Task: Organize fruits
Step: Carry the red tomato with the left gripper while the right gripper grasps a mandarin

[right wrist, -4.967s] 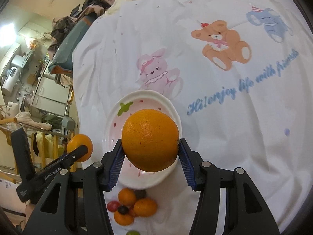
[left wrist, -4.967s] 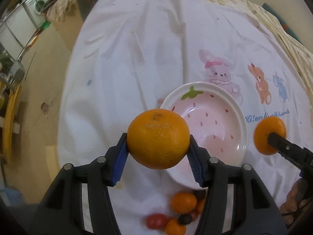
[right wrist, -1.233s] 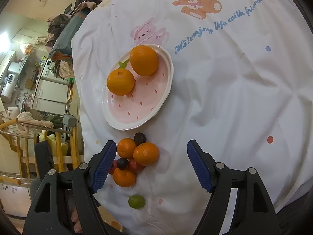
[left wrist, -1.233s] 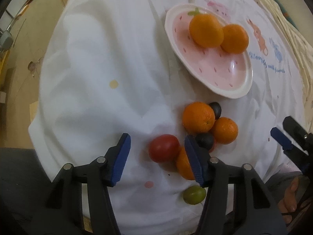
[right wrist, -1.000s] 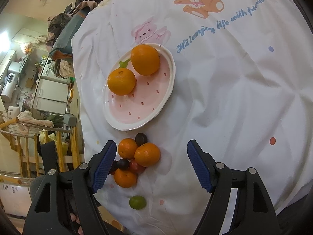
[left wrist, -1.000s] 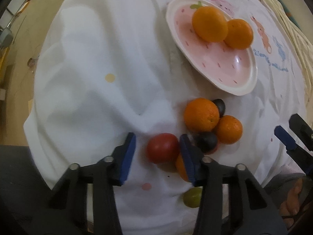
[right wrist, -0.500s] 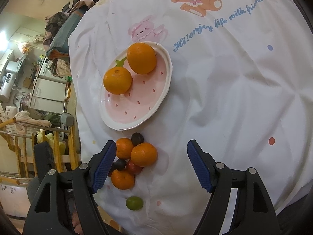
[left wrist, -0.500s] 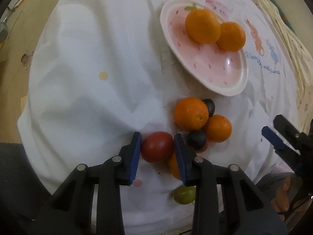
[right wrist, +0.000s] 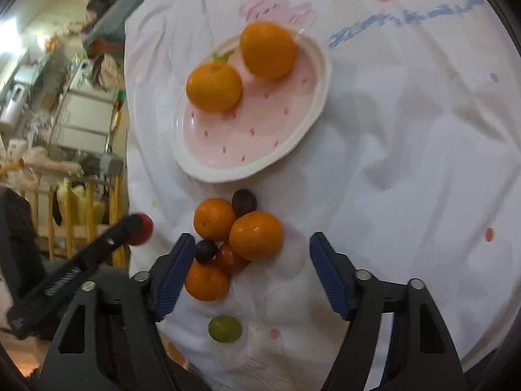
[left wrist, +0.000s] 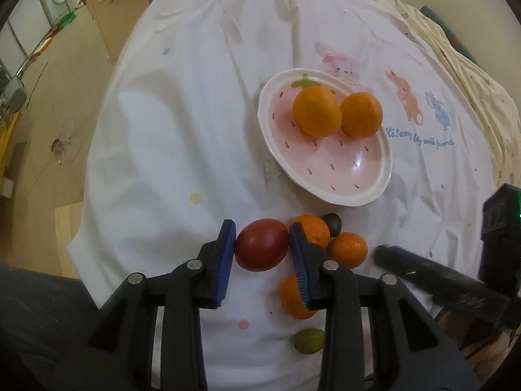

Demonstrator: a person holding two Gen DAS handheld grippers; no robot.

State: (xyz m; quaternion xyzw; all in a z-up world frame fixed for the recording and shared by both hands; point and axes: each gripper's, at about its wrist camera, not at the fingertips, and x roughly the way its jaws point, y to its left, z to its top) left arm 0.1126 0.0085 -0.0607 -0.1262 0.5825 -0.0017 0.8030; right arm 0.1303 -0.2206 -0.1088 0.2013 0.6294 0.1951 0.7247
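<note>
Left gripper (left wrist: 262,250) fingers clamping red tomato (left wrist: 262,249), right gripper (right wrist: 252,272) fingers wide, small cherry tomato (right wrist: 230,258) visible only there

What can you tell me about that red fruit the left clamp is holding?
The red fruit is smooth, glossy and oval, like a tomato or plum. The left gripper has its blue pads pressed against both sides of it, lying sideways. It appears lifted off the white cloth, left of the orange pile; the right wrist view shows it in the air.
</note>
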